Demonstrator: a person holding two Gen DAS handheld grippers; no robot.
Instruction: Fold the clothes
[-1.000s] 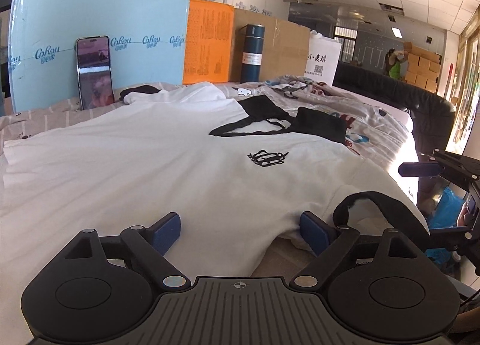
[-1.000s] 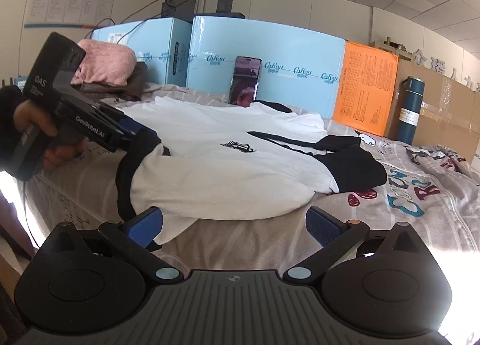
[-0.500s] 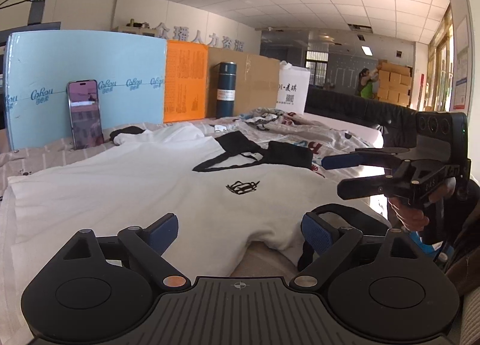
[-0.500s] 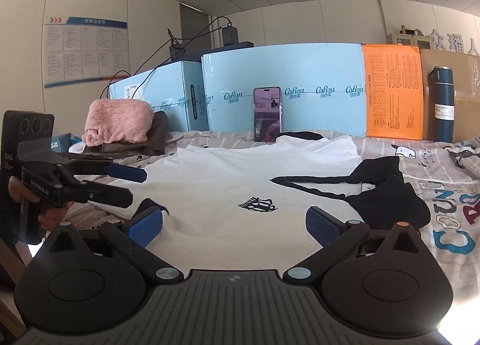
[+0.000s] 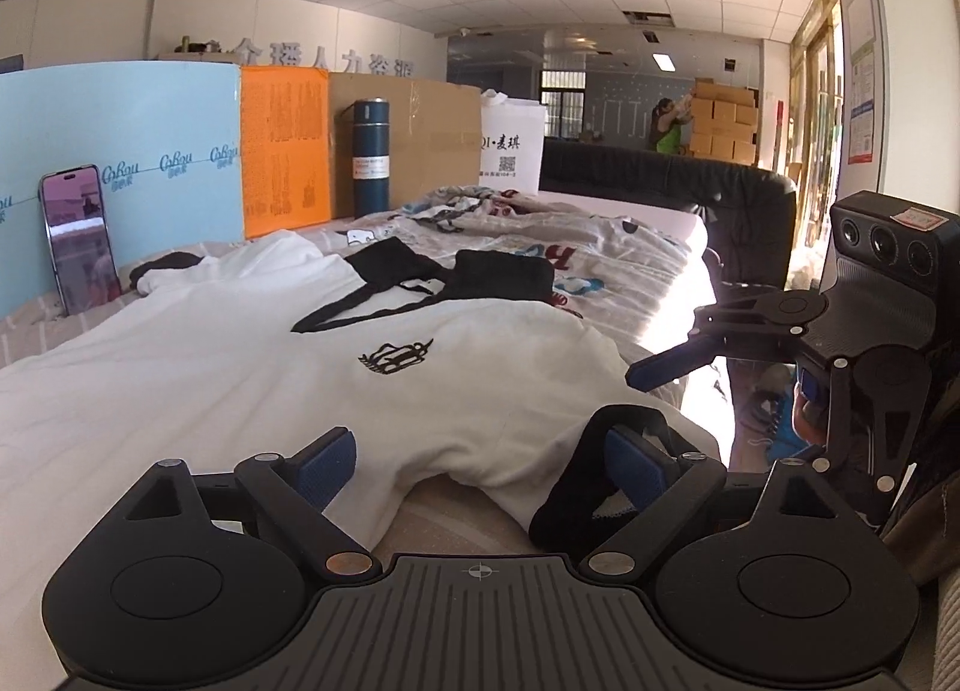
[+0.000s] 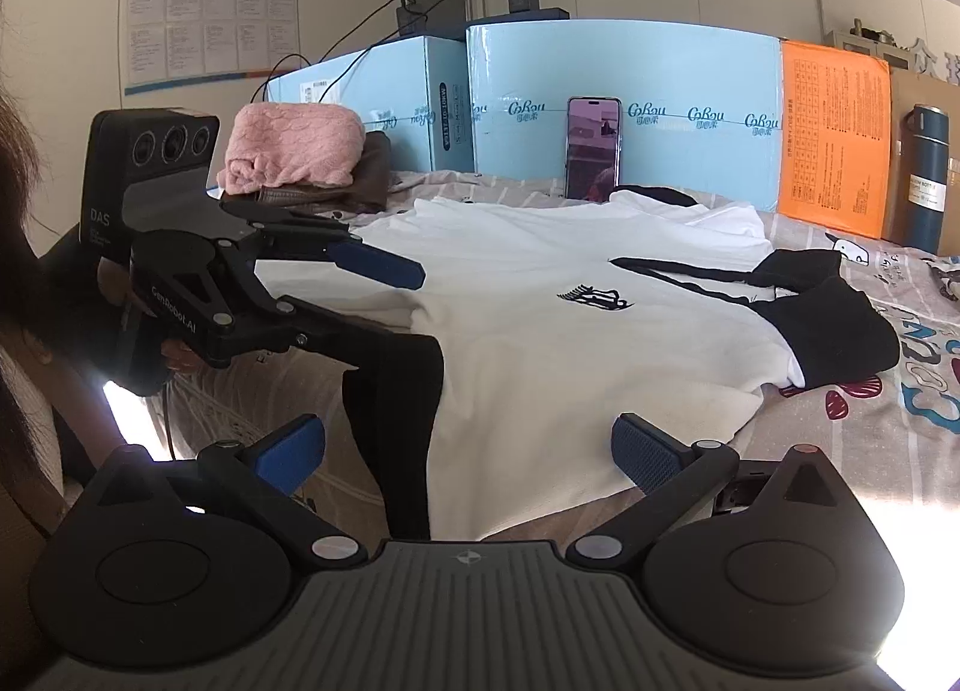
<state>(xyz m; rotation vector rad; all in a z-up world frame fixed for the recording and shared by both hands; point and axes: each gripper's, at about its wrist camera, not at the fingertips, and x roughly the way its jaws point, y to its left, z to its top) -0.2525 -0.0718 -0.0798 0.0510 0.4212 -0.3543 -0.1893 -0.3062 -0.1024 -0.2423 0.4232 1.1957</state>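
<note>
A white T-shirt [image 5: 240, 355] with black sleeves and a small black chest logo lies spread flat on the bed. My left gripper [image 5: 480, 466] is open at the shirt's near edge. White cloth lies between its fingers, and the black sleeve cuff [image 5: 570, 493] curls by its right finger. The right wrist view shows the same shirt [image 6: 570, 343], with the left gripper [image 6: 402, 304] open above the near black sleeve [image 6: 396, 409]. My right gripper [image 6: 468, 451] is open over the shirt's near edge. It also appears at the bed's right side [image 5: 684, 343]. The other black sleeve [image 6: 834, 325] lies folded in.
A phone [image 6: 593, 147] leans on light blue boards behind the shirt. A dark blue flask [image 5: 371, 158] stands by an orange sheet and cardboard. A pink folded garment [image 6: 294, 147] sits on brown clothes at the back left. A black sofa [image 5: 690, 193] borders the patterned bedsheet [image 5: 600, 259].
The left wrist view has swung right and levelled, so the right gripper now shows at its right edge. The right wrist view has swung left, and the left gripper looms larger by the black sleeve.
</note>
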